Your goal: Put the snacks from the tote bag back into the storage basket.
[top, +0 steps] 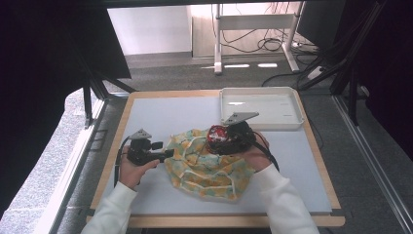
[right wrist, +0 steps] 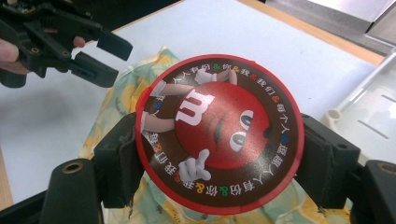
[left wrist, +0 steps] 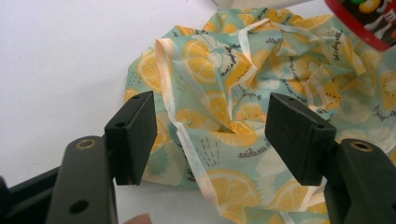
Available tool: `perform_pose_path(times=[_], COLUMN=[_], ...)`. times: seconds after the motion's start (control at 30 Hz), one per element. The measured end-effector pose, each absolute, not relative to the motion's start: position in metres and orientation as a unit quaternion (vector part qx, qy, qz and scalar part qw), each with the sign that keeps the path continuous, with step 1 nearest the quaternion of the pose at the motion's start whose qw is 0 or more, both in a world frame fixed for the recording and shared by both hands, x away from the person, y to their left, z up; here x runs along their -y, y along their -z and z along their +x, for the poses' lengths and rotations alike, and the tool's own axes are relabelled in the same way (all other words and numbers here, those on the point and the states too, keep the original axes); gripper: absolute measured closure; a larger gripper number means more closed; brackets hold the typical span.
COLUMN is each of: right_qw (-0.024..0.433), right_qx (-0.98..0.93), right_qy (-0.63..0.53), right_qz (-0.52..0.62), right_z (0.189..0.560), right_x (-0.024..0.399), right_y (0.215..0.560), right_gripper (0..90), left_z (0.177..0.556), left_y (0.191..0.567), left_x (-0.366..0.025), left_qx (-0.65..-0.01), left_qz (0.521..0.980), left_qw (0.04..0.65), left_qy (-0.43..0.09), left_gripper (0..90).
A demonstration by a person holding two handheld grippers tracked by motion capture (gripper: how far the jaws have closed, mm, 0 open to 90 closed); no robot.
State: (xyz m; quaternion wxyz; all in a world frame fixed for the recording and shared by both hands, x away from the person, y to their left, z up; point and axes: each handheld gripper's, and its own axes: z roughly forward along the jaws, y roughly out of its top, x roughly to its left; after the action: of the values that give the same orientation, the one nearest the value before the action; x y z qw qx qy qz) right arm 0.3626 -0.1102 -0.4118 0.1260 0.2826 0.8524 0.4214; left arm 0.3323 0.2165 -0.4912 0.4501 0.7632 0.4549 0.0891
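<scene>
At centre frame in the high view, the right gripper [top: 225, 138] clamps a round red tin [top: 218, 134] between its jaws, above the lemon-print cloth [top: 207, 165]. The left gripper [top: 163, 150], left of centre, holds nothing, jaws wide at the cloth's edge. A white tray [top: 260, 108] sits upper right.
</scene>
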Motion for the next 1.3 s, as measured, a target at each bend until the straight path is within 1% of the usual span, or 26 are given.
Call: perform_pose_path(times=[0.57,0.8,1.3], right_qw=[0.144,0.147,0.163], right_qx=[-0.83,-0.825,-0.82], right_qy=[-0.434,-0.434,-0.408], right_qz=[0.319,0.331,0.367], right_z=[0.376,0.383,0.413], right_x=[0.139,0.144,0.148], right_y=[0.402,0.4,0.399], right_gripper=[25.2,25.2,25.2], left_z=[0.333,0.334,0.333], left_y=[0.493,0.494,0.494], left_x=[-0.216,-0.215,-0.217], left_qx=[-0.452,-0.451,-0.452], left_qz=[0.768,0.77,0.772], left_qw=[0.446,0.443,0.439], left_qy=[-0.089,-0.086,-0.081], left_gripper=[34.1,34.0,34.2])
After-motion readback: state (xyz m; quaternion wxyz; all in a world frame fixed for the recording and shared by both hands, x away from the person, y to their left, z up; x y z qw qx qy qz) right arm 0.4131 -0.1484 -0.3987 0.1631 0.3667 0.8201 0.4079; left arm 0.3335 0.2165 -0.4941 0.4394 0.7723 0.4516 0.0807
